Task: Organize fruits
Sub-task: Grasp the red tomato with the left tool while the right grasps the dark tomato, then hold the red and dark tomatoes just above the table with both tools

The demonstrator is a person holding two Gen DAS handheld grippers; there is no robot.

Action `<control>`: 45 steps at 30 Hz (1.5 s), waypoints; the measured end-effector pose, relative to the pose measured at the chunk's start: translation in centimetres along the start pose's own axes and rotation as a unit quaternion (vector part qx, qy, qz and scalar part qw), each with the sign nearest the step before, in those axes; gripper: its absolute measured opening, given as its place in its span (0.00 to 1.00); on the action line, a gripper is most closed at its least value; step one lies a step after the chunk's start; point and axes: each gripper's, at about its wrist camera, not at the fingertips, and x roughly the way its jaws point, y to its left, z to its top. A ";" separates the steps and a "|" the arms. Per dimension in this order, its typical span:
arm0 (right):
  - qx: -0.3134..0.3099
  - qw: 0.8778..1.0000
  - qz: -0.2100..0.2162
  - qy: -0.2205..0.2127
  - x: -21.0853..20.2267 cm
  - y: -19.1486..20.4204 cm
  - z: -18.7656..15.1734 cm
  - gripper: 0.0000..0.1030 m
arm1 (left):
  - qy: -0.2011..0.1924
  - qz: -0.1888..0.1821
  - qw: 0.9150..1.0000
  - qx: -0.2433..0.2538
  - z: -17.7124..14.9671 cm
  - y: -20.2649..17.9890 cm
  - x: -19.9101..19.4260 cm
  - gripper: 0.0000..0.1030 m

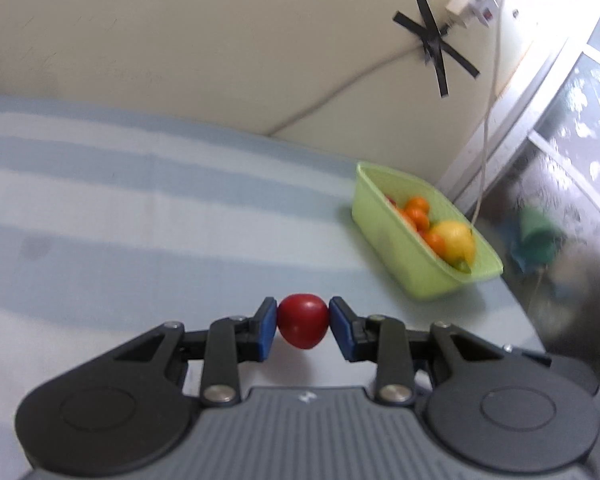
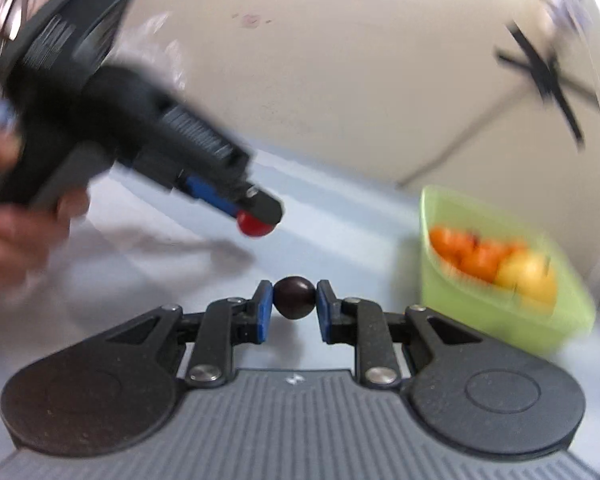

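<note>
So we've got a fruit in each hand right now: our left gripper is clamped on a small red fruit, blue pads pressed against both of its sides, and our right gripper is clamped the same way on a darker, almost purple-black fruit. Both are lifted clear of the striped blue cloth. The green basket sits ahead and off to the right of both sets of tongs, well apart from the left one and nearer to the right one, and it already has oranges and a yellow fruit in it. From the right wrist view we can see the left tool up and to the left of our right tips, red fruit poking out below its finger (pretty blurry, so no finer detail there). We'd say we're at the carry step, both pieces on their way to the basket. Next move calls for swinging right over the rim, getting the tips above the pile and letting go gently, probably one hand at a time so the two tools don't bump over that narrow basket.
</note>
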 end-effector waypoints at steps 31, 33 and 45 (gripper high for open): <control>0.075 0.997 -0.010 -0.009 -0.6 1.3 -2.9 0.32 | -0.032 0.026 0.996 0.077 -3.0 -2.1 -0.5 0.44; 0.074 0.997 -0.010 -0.008 -0.6 1.3 -2.9 0.32 | -0.032 0.022 0.996 0.074 -3.0 -2.0 -0.6 0.46; 0.074 0.997 -0.008 -0.016 -0.9 1.2 -3.0 0.46 | -0.031 -0.001 0.998 0.051 -2.8 -1.2 -0.8 0.47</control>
